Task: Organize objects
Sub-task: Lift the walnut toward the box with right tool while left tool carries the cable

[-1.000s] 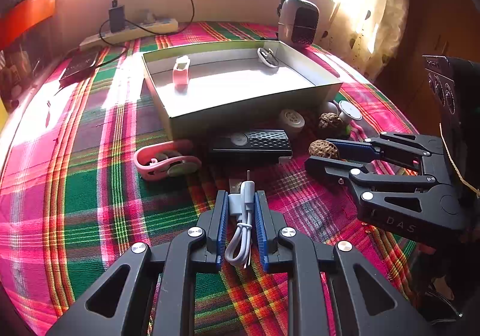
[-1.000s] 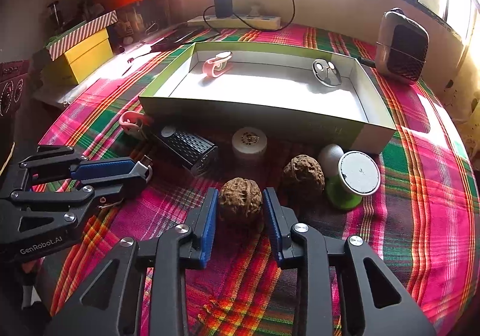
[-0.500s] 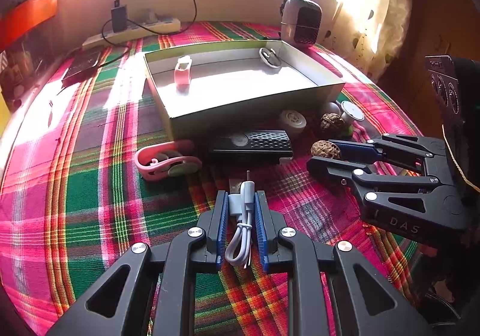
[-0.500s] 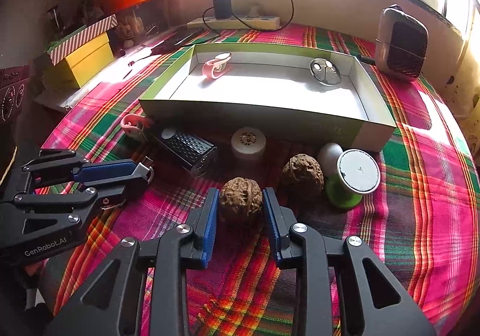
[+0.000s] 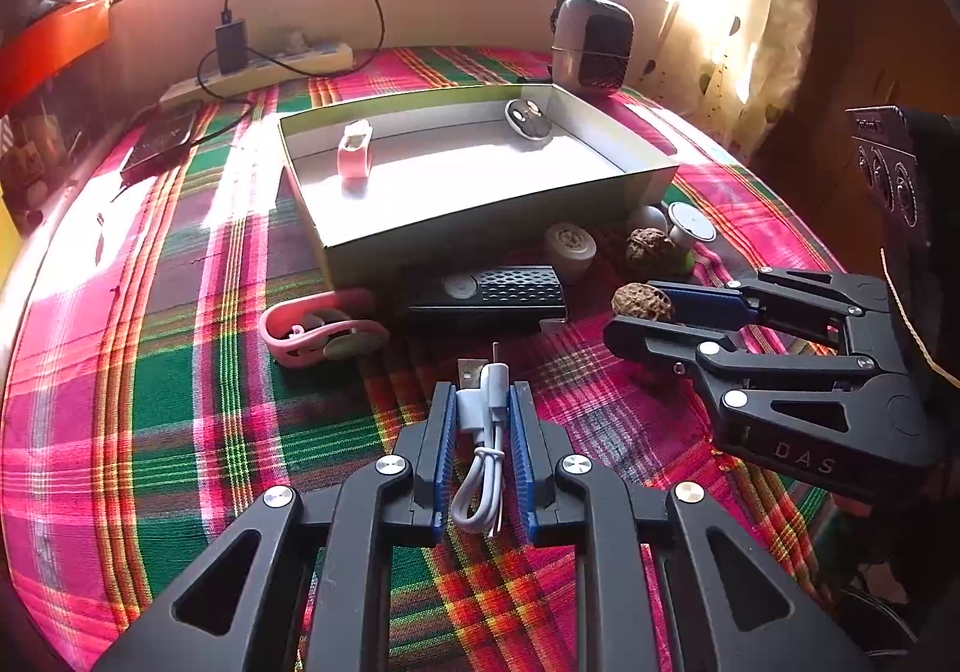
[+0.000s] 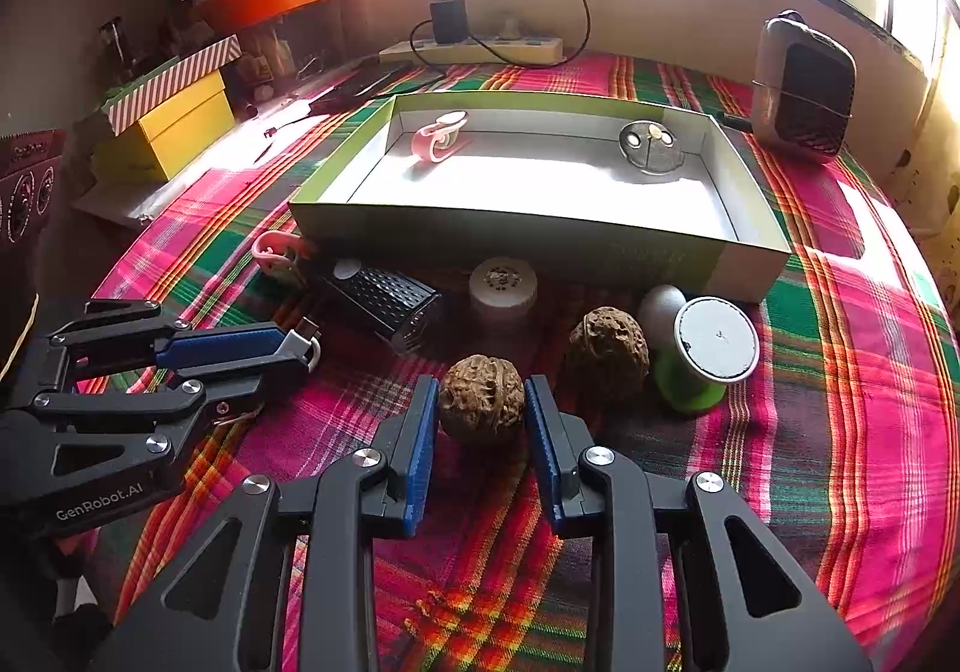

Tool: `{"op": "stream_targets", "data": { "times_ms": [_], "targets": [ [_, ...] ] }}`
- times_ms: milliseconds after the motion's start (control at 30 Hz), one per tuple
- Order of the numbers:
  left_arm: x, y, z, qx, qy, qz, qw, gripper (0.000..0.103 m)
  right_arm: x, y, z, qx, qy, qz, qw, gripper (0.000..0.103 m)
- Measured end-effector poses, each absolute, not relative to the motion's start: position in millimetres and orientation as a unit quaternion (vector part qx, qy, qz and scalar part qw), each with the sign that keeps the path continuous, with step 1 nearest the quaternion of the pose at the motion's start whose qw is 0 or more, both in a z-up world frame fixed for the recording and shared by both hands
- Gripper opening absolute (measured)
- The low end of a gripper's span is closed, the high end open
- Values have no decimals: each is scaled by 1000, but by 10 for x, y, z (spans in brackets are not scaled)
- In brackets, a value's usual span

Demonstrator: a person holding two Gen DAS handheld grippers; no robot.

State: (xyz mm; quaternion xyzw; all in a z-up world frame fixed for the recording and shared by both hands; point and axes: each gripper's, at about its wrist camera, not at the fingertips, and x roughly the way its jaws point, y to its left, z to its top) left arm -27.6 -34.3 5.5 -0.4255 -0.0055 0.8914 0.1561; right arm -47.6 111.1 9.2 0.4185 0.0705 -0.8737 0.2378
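I had both grippers loaded just short of the open box (image 5: 498,246), which was my landmark. The left gripper (image 5: 480,408) was clamped on a folded white cable (image 5: 480,432), its long axis running along the fingers and pointing toward the box's near wall. The right gripper (image 6: 480,402) was closed on a walnut (image 6: 480,399), also on the near side of the box. From either hand the box lay straight ahead and beyond; I judged the right slightly nearer.
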Motion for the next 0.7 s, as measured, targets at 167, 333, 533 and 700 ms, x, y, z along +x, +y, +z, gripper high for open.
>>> {"op": "stream_targets", "data": {
  "times_ms": [167, 333, 533, 700],
  "targets": [
    [-263, -333, 135, -420, -3, 895, 152, 16, -461, 1146, 173, 410, 65, -878, 239, 30],
    [-258, -321, 230, -412, -5, 898, 153, 16, -452, 1179, 248, 402, 60, -881, 243, 30],
    [-285, -323, 323, -404, -9, 902, 153, 16, -484, 1225, 341, 394, 55, -884, 246, 30],
    [-326, -334, 378, -399, -12, 904, 151, 16, -522, 1256, 429, 384, 57, -889, 244, 30]
  ]
}}
